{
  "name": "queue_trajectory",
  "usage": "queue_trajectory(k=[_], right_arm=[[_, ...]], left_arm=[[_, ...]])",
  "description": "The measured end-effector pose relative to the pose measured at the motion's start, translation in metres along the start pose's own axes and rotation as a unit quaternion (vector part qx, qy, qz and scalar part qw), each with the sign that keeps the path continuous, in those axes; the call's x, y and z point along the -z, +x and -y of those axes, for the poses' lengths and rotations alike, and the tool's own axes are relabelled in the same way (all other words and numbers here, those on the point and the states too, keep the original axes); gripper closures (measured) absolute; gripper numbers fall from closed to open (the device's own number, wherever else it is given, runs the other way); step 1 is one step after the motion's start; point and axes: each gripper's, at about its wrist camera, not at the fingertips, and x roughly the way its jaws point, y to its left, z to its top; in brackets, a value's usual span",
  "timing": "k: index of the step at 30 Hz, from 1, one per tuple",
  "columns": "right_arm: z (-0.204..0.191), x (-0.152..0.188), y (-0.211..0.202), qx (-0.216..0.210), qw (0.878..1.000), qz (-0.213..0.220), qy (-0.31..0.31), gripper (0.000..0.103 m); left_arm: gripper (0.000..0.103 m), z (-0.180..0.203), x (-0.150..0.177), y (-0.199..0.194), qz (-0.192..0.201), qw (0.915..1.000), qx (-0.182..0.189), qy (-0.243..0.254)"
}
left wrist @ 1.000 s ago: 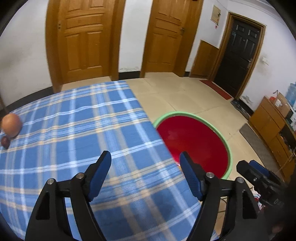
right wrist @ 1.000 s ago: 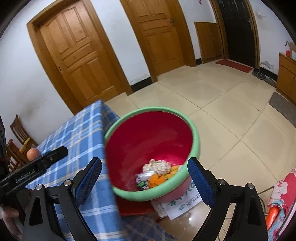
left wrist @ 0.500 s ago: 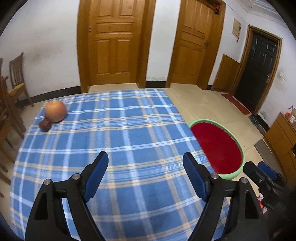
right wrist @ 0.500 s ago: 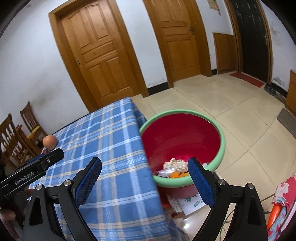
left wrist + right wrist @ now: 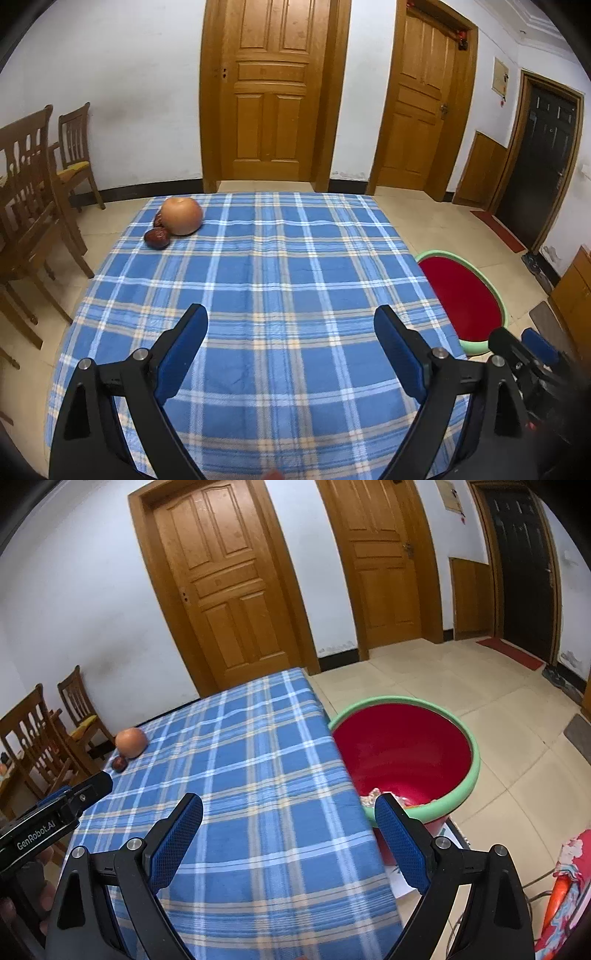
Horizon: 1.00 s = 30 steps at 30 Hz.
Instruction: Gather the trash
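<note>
- Left wrist view: the left gripper is hanging over the near part of a table under a blue plaid tablecloth; its blue-padded tongs are apart and opening wider, with nothing between them.
- At the far left corner of the cloth an orange-brown round fruit is sitting, with a small dark red fruit touching its near-left side and another partly hidden behind it.
- A red basin with a green rim is standing on the tiled floor just beside the table's right edge; its contents are not showing from here.
- Wooden chairs are standing to the left, wooden doors at the far wall.
- Right wrist view: the right gripper is pointing over the table's near right edge, tongs wide apart and gripping nothing.
- The basin is sitting right of the table, with the collected trash lying in its near part, crumpled and pale with orange bits.
- The left gripper's black body is showing at the left edge.
</note>
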Motion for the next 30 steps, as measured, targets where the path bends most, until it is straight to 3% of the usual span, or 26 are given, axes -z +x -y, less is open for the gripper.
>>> queue_trajectory(k=[15, 30], right_arm=[[-0.019, 0.005, -0.007, -0.005, 1.0, 0.01, -0.023, 0.009], [-0.019, 0.006, -0.005, -0.006, 1.0, 0.009, -0.024, 0.009]], left_arm=[[0.013, -0.016, 0.012, -0.005, -0.002, 0.9996, -0.021, -0.021], [0.013, -0.016, 0.014, -0.004, -0.005, 0.9996, -0.014, -0.022]])
